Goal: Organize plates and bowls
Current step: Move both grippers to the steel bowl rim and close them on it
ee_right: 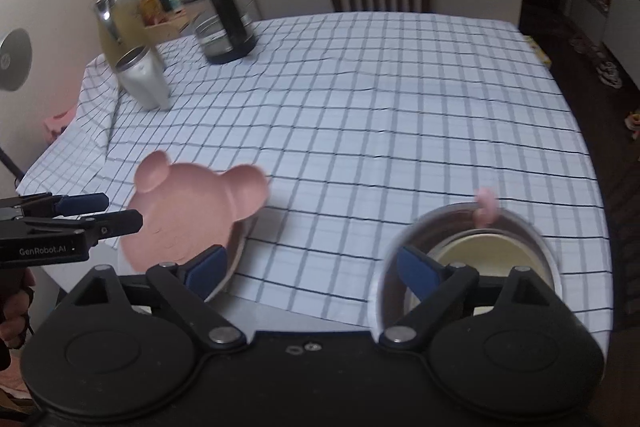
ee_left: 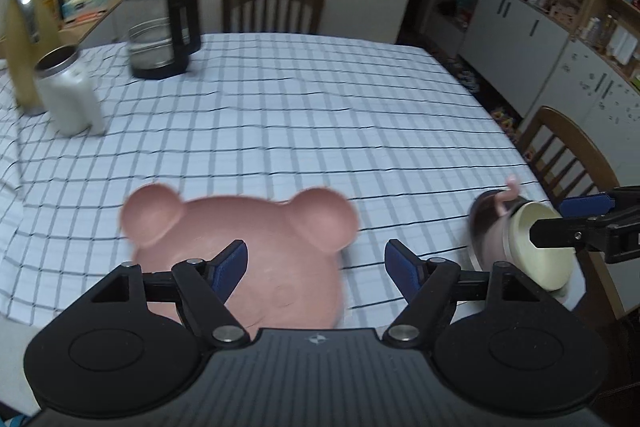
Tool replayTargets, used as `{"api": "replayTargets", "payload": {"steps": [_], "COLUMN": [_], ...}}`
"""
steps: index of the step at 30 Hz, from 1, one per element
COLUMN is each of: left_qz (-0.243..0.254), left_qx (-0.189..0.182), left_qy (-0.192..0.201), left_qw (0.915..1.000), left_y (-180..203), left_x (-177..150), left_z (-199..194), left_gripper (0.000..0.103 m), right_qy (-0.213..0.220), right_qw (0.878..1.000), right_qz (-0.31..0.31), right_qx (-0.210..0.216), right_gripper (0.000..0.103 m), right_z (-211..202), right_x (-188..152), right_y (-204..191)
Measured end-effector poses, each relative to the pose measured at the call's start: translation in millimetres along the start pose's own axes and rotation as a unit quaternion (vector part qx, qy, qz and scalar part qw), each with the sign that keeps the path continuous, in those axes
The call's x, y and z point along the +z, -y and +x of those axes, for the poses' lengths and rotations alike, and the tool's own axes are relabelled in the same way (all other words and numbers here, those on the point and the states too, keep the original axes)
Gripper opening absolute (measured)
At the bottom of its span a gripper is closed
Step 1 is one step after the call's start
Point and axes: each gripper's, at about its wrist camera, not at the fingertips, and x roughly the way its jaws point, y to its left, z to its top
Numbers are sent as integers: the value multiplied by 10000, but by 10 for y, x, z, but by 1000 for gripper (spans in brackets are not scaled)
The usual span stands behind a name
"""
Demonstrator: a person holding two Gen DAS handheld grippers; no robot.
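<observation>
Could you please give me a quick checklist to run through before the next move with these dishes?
1. Left gripper jaws open, nothing between them: ok.
2. Right gripper jaws open, nothing gripped: ok.
3. Pink bear-shaped plate resting tilted on a metal bowl: not ok.
4. Cream dish nested in the steel bowl: ok.
5. Pink piece in that bowl, what it is: cannot tell.
6. Dishes near the table edge: not ok.

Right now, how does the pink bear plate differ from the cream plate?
The pink plate is bear-shaped with two round ears; the cream plate is plain and round. The pink plate lies tilted over a metal bowl, covering most of it; the cream plate sits down inside another metal bowl. The pink plate is at the table's near left, the cream plate at its near right. Neither is held by a gripper.
</observation>
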Motion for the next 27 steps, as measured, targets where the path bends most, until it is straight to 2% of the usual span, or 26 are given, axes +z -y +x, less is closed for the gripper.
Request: {"api": "replayTargets", "payload": {"steps": [5,13,20,27], "left_qz": [217,397,448,371], "left_qx": [-218,-243,-121,24], "left_qy": [-131,-470,-708,-873], "left_qw": [9994,9978,9964,9955], "left_y": [530,1124,1392,1489], "left_x": [86,39,-28,-85], "left_z": [245,650,919,1099], "left_gripper": [75,75,75,75], "right_qy": [78,-27,-182,-357], "right_qw": [9994,9967,9945,9942], "right_qz": [236,524,729,780], "right_qx": [-255,-620,-726,-648], "right_gripper": [93,93,93,92], "right_z": [-180,-339,-382,-271], "right_x": [-39,-236,-413,-540], "right_y": [515,1295,1812,2027]}}
